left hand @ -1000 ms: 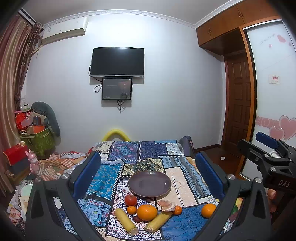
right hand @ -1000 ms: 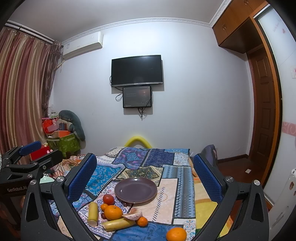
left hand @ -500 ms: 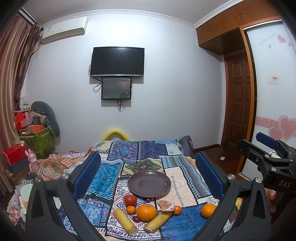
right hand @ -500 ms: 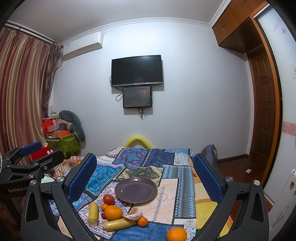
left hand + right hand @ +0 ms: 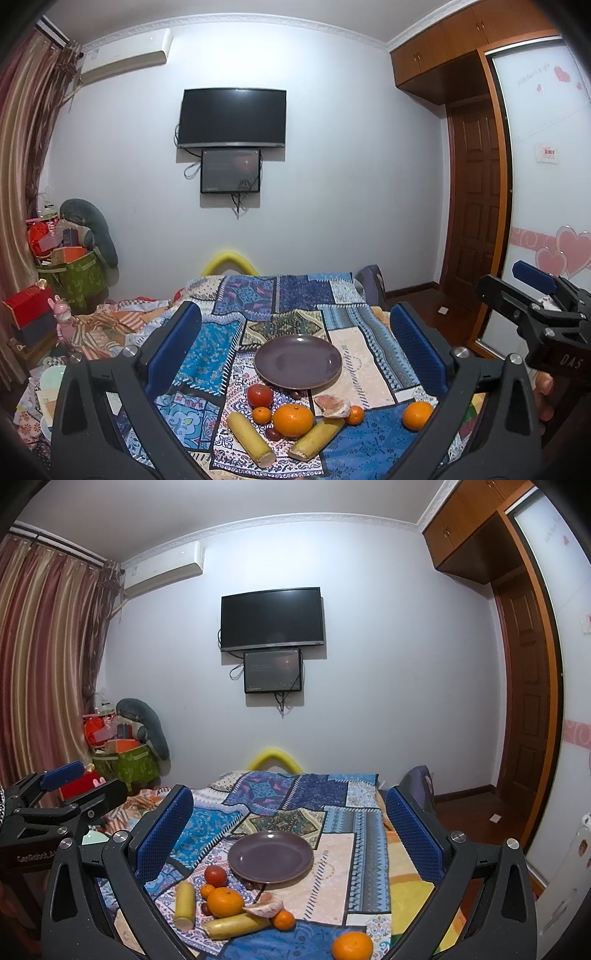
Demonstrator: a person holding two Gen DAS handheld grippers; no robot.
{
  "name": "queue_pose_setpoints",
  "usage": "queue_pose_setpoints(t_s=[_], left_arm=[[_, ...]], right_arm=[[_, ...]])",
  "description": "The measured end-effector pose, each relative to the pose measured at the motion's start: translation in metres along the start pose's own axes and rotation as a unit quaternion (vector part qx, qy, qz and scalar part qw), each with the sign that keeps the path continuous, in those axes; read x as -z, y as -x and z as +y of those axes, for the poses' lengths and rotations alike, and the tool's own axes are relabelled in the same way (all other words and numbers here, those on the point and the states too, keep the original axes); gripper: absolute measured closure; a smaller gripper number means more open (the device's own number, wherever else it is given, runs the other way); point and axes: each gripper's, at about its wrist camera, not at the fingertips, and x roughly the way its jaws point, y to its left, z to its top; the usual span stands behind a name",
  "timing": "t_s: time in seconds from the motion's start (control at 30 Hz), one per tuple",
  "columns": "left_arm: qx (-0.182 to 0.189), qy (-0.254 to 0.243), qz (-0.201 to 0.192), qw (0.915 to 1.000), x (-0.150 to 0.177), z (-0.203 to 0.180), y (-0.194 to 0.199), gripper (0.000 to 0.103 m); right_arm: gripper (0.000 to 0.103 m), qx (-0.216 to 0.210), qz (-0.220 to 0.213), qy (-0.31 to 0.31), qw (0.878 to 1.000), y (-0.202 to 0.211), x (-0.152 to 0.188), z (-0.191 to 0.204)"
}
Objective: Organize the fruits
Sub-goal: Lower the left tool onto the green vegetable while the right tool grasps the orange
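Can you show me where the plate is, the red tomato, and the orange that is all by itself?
plate (image 5: 297, 363): left wrist view, on its bare middle.
red tomato (image 5: 260, 395): left wrist view, on the middle of its skin.
lone orange (image 5: 417, 415): left wrist view, on its round middle.

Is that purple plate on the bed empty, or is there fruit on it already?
Empty. The purple plate shows only its bare surface; the tomato and big orange lie beside it on the patchwork cover.

Bed (image 5: 295, 295) under patchwork quilt (image 5: 207, 350), bearing empty purple plate (image 5: 297, 362), tomato (image 5: 260, 395), large orange (image 5: 293, 419), two yellow cane pieces (image 5: 251, 438), lone orange (image 5: 417, 415) well apart rightward
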Motion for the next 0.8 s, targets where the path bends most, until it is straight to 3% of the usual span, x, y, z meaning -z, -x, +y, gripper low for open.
queue_pose_setpoints(t_s=[0.33,0.43,0.5,0.67,0.8], left_arm=[[-0.014,0.007,0.076,0.9970,0.023,0.032,-0.049,0.000],[-0.024,0.005,0.109,0.9937,0.036,0.044,-0.069,0.006],[-0.025,0.008,0.139,0.9900,0.046,0.053,-0.085,0.017],[-0.018,0.019,0.218,0.9755,0.074,0.072,-0.122,0.027],[-0.012,0.017,0.281,0.9595,0.097,0.081,-0.147,0.034]], right_arm=[[0.000,0.014,0.078,0.007,0.997,-0.030,0.025,-0.017],[0.001,0.020,0.113,0.003,0.993,-0.042,0.039,-0.030],[0.004,0.013,0.135,-0.010,0.991,-0.048,0.047,-0.039],[0.022,0.015,0.196,-0.023,0.980,-0.063,0.068,-0.060],[0.035,0.005,0.259,-0.043,0.965,-0.078,0.091,-0.080]])
